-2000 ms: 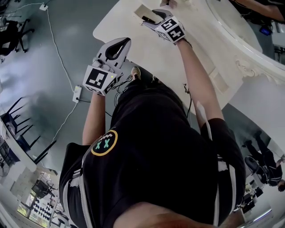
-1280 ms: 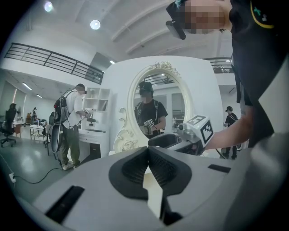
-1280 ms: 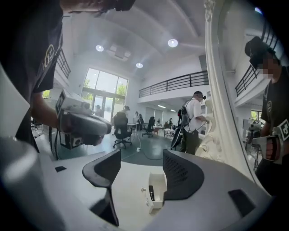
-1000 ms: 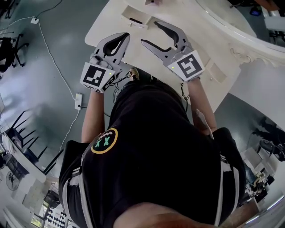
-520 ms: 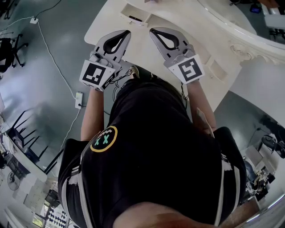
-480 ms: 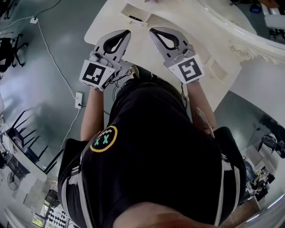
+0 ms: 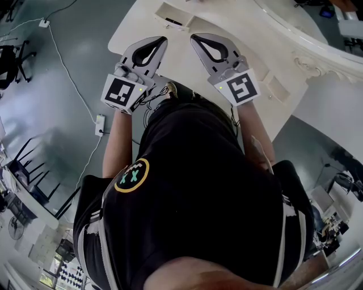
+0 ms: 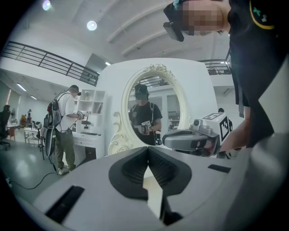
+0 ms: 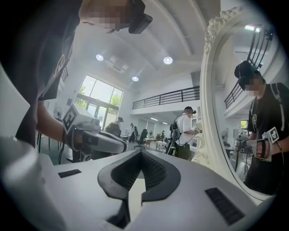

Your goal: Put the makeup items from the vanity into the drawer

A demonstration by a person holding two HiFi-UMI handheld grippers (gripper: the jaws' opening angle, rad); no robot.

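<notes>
In the head view my left gripper (image 7: 163, 40) and right gripper (image 7: 193, 38) are held side by side over the near edge of the cream vanity top (image 7: 187, 71). Both are shut with nothing between the jaws. The left gripper view shows its black pads (image 8: 135, 169) meeting, with the right gripper (image 8: 192, 140) beside it. The right gripper view shows its pads (image 9: 151, 171) closed as well, the left gripper (image 9: 97, 140) alongside. A small open drawer (image 7: 182, 12) sits beyond the tips with a dark item (image 7: 173, 22) in it.
An oval mirror (image 8: 153, 106) with a carved white frame (image 7: 317, 59) stands behind the vanity. Small drawer fronts (image 7: 278, 90) line its right side. A power strip (image 7: 100, 123) and cable lie on the grey floor at left. People stand at desks in the background.
My right gripper pulled back from the drawer, then closed its open jaws on nothing. It now sits level with the left gripper, which has barely moved.
</notes>
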